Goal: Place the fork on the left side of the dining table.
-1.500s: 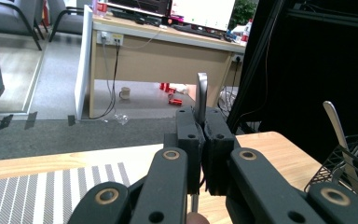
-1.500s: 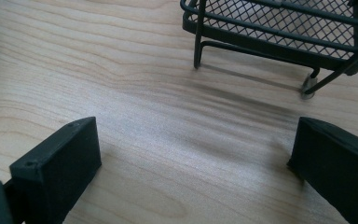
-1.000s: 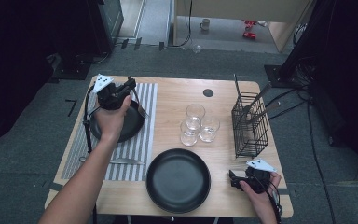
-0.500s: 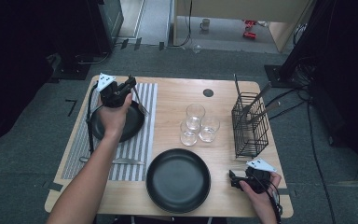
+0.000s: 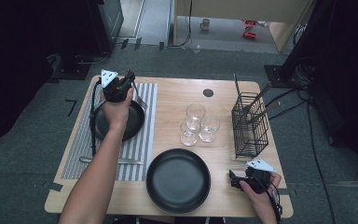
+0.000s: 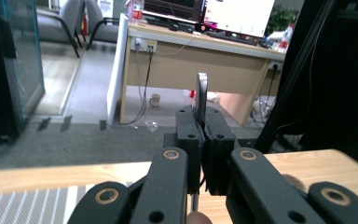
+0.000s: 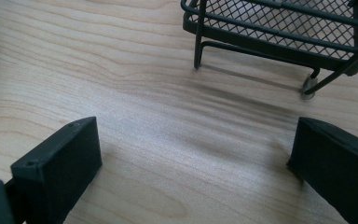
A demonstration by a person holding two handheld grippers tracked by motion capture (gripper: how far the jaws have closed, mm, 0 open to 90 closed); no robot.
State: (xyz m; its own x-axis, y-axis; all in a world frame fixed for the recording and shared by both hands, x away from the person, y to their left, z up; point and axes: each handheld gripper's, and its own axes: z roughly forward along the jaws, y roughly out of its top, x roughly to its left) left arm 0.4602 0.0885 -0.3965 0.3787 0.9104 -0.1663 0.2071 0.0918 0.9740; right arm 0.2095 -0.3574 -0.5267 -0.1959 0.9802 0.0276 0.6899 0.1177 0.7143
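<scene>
Firmly clamped between the left claw [image 6: 201, 140] jaws, fork [image 5: 139, 99] handle up past the tips, tines slanting down over striped mat [image 5: 145, 140]; right claw [image 7: 196, 172] spread apart.

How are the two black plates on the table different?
The small black plate lies on the striped mat, partly hidden behind the person's left hand; the big black plate lies on bare wood near the front edge, in full sight. The big one is clearly wider. Both are round, black and empty.
</scene>
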